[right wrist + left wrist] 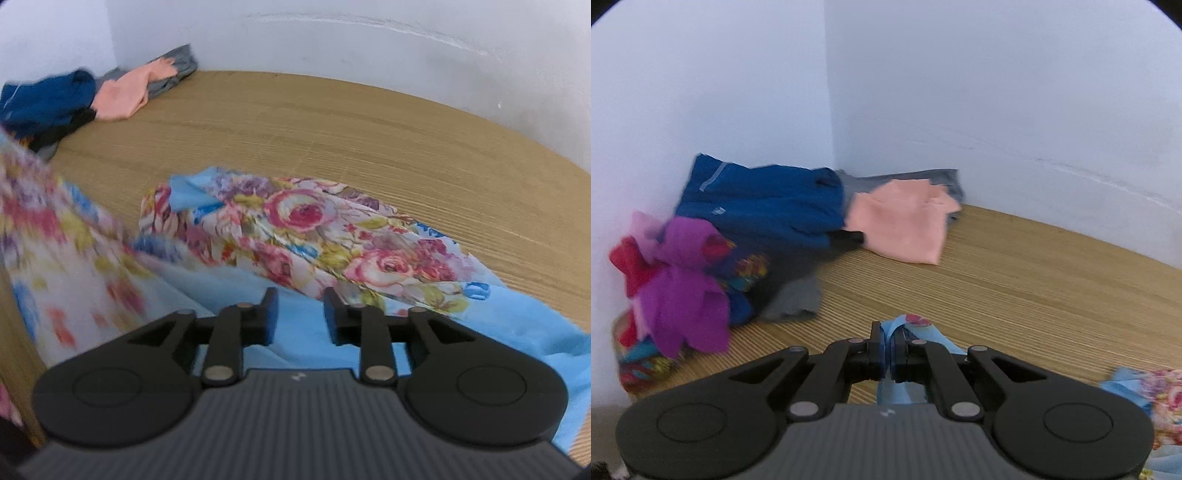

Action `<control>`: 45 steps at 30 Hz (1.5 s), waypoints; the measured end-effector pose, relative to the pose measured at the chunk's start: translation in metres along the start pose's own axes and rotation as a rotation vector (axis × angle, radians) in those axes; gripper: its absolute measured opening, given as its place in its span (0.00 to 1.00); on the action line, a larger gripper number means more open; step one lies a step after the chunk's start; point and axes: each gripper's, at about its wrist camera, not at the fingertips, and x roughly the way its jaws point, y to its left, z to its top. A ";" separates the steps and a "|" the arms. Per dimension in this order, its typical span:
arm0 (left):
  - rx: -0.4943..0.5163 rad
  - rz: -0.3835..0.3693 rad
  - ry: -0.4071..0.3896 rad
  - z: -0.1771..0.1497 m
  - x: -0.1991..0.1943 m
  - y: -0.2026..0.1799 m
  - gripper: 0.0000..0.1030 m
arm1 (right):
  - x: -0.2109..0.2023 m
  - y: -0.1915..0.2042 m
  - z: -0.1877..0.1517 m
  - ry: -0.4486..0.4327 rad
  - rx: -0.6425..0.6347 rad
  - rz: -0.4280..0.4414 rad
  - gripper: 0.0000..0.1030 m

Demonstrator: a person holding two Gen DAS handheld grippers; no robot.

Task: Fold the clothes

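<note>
While left hand-held gripper (887, 347) pinches floral garment (314, 229), right parted

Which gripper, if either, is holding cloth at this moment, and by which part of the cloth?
The left gripper pinches a light-blue edge of the floral garment. The right gripper is open, holding nothing.

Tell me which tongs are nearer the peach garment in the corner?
Left. The left tongs, shut on the floral garment, face the peach garment close ahead; the open right tongs see it far off.
</note>
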 end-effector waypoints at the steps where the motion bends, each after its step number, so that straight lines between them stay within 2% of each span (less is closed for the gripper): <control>1: 0.012 0.019 0.000 0.004 0.002 0.002 0.03 | -0.001 -0.001 -0.003 0.002 -0.024 0.002 0.44; 5: 0.037 0.095 -0.002 0.013 0.005 0.013 0.05 | 0.003 -0.007 -0.011 0.022 -0.064 -0.001 0.46; 9: 0.028 0.156 0.025 0.014 0.012 0.029 0.05 | 0.012 -0.018 -0.012 0.032 -0.048 -0.034 0.46; 14: 0.036 0.197 0.065 0.009 0.021 0.039 0.06 | 0.020 -0.028 -0.014 0.064 -0.118 -0.080 0.47; 16: 0.080 0.129 0.102 0.005 0.026 0.035 0.10 | 0.018 -0.037 -0.017 0.066 -0.119 -0.112 0.47; 17: 0.111 0.082 0.121 0.003 0.028 0.030 0.18 | 0.016 -0.043 -0.018 0.070 -0.108 -0.126 0.47; 18: 0.146 0.034 0.137 0.000 0.028 0.022 0.34 | 0.014 -0.050 -0.019 0.077 -0.093 -0.140 0.47; 19: 0.181 -0.009 0.145 -0.003 0.028 0.013 0.45 | 0.013 -0.058 -0.021 0.086 -0.079 -0.152 0.47; 20: 0.215 -0.045 0.143 -0.006 0.027 0.001 0.61 | 0.013 -0.065 -0.023 0.097 -0.069 -0.161 0.47; 21: 0.249 -0.081 0.141 -0.010 0.026 -0.010 0.66 | 0.014 -0.071 -0.026 0.108 -0.062 -0.168 0.47; 23: 0.316 -0.158 0.140 -0.016 0.024 -0.034 0.68 | 0.016 -0.082 -0.033 0.135 -0.049 -0.183 0.47; 26: 0.413 -0.327 0.171 -0.027 0.029 -0.075 0.77 | 0.018 -0.092 -0.041 0.164 -0.037 -0.200 0.47; 31: 0.626 -0.566 0.225 -0.051 0.057 -0.135 0.77 | 0.016 -0.098 -0.042 0.182 -0.054 -0.179 0.47; 36: 0.868 -0.802 0.287 -0.063 0.073 -0.177 0.77 | 0.014 -0.098 -0.038 0.212 -0.091 -0.147 0.47; 40: 1.038 -0.858 0.300 -0.072 0.077 -0.204 0.77 | 0.015 -0.101 -0.038 0.213 -0.084 -0.137 0.47; 43: 1.173 -0.844 0.286 -0.083 0.082 -0.220 0.77 | 0.015 -0.102 -0.040 0.203 -0.056 -0.143 0.47; 45: 1.223 -0.849 0.300 -0.087 0.090 -0.227 0.80 | 0.014 -0.102 -0.042 0.196 -0.040 -0.149 0.47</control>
